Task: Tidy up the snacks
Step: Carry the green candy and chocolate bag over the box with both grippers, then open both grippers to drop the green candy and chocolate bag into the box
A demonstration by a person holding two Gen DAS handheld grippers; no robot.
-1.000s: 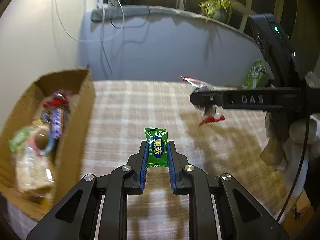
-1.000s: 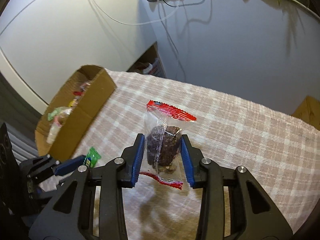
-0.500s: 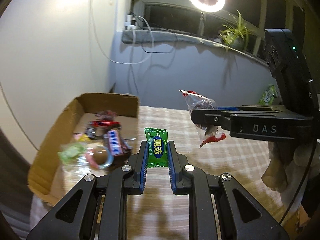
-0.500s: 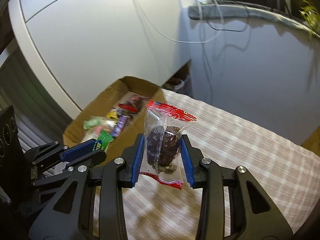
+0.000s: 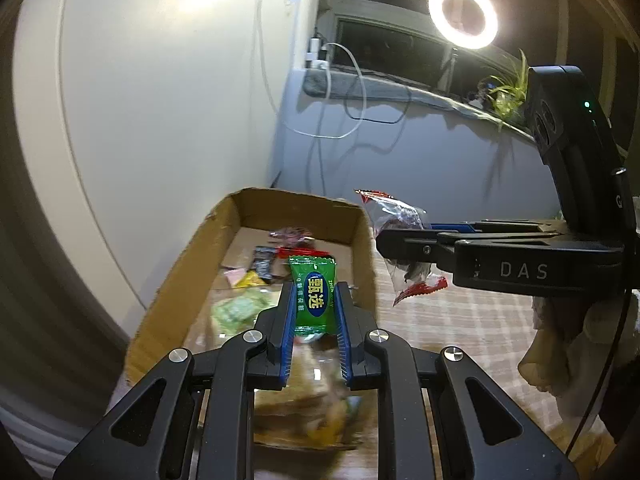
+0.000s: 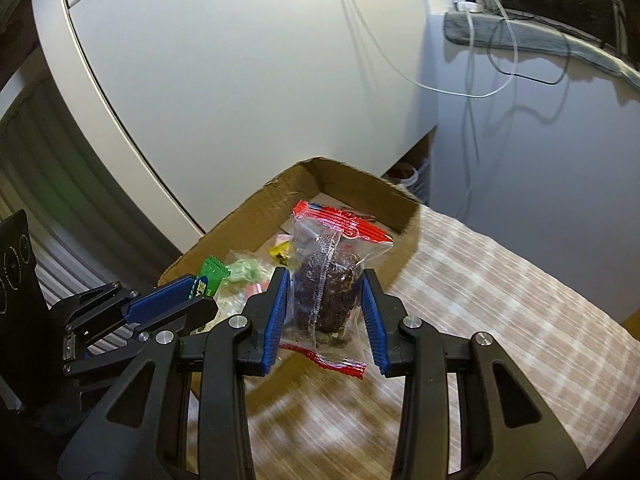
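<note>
Starting at the left: my left gripper (image 5: 314,312) is clamped on the green candy (image 5: 313,293), the blue pads pinching its two long edges, so the jaws are nearly together with only the wrapper's width between them. I have it held by the sides, I'd say, so that a simple release lets it fall flat. The candy stands upright, long axis running straight out along the fingers, crimped top end pointing forward and up, printed face toward the camera. It hangs over the open cardboard box (image 5: 362,240), just inside the near right wall, above the loose snacks (image 5: 256,276) already lying in the bottom.

Moving right: my right gripper (image 6: 325,312) is closed on the clear packet (image 6: 328,280) with red crimped ends, gripped across its bulging dark middle, jaws wider apart than the left pair because the lump inside fills them. The packet is upright too, long axis vertical, one red seal up and tilted toward the box, the other dangling below the pads. It sits over the box's right rim, partly above the checked tablecloth (image 6: 500,300), so it looks to me not quite far enough in to drop

Both pieces are up in the air, neither touching the box
</note>
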